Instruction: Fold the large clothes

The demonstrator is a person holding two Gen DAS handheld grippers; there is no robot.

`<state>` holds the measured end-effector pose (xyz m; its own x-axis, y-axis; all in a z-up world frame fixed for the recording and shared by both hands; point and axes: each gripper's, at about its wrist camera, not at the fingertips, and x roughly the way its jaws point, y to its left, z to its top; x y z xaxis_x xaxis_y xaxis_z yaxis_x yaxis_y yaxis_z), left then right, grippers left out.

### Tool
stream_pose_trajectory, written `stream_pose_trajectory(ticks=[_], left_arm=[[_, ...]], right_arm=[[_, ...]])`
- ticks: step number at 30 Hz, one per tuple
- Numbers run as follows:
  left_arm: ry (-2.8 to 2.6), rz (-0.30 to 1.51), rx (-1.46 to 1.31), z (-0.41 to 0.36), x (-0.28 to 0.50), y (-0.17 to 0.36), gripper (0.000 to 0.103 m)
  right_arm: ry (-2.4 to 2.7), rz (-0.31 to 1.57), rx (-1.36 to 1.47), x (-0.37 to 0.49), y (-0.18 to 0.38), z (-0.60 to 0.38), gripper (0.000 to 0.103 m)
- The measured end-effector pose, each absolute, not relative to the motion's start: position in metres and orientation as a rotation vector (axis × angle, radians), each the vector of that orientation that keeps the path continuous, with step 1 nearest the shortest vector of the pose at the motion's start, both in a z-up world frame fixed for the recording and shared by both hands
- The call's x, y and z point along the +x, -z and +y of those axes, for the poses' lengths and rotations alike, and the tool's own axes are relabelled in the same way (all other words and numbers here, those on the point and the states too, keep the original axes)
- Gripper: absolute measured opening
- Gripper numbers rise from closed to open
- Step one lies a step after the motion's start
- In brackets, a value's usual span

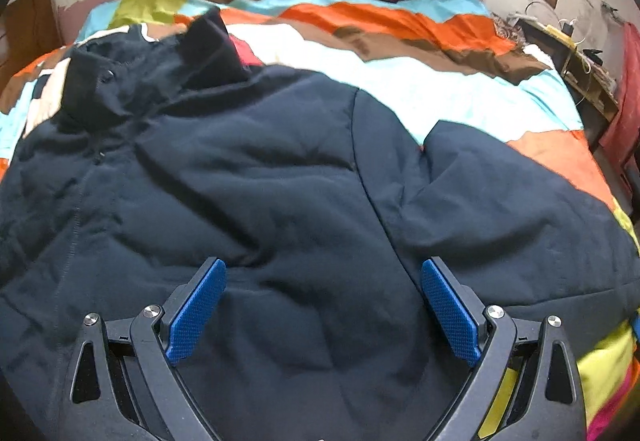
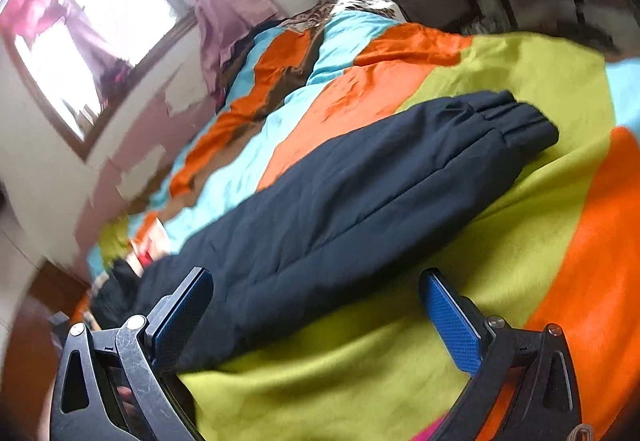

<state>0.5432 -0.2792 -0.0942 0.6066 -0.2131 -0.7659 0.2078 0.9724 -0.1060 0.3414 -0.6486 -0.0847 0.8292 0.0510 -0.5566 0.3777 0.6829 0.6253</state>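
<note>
In the left wrist view, a big dark navy jacket lay spread out on a bed, on top of a bright patchwork blanket. The left gripper hung just above the jacket's lower body, its two blue fingers wide apart with nothing between them. The collar stood up at the far end of the jacket. The cloth looked thick, puffy and soft, with stitched lines and many wrinkles. In the right wrist view, the jacket's long sleeve stretched out from the jacket over a lime green patch of the blanket, ending in a pleated cuff. The right gripper hung beside the sleeve, fingers wide apart and empty. To fold well, I think it should pinch the sleeve near the cuff, grab both layers, and carry it flat across the jacket. Puffy cloth may spring back, so it likely needs pressing down.
</note>
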Motion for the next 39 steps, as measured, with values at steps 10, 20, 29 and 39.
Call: stream_pose_trajectory(ticks=[10, 20, 29, 39], left_arm=[[0.192, 0.911, 0.07, -0.287, 0.545, 0.118, 0.098], [0.238, 1.047, 0.077, -0.269, 0.549, 0.109, 0.098], [0.306, 1.024, -0.07, -0.173, 0.511, 0.057, 0.098], [0.204, 0.989, -0.259, 0.006, 0.459, 0.025, 0.098]], right_arm=[[0.27, 0.527, 1.012, 0.34, 0.097, -0.701, 0.024], [0.223, 0.366, 0.776, 0.326, 0.015, -0.662, 0.009], [0.084, 0.305, 0.342, 0.364, -0.113, -0.531, 0.009], [-0.245, 0.31, 0.048, 0.421, -0.138, -0.311, 0.009]])
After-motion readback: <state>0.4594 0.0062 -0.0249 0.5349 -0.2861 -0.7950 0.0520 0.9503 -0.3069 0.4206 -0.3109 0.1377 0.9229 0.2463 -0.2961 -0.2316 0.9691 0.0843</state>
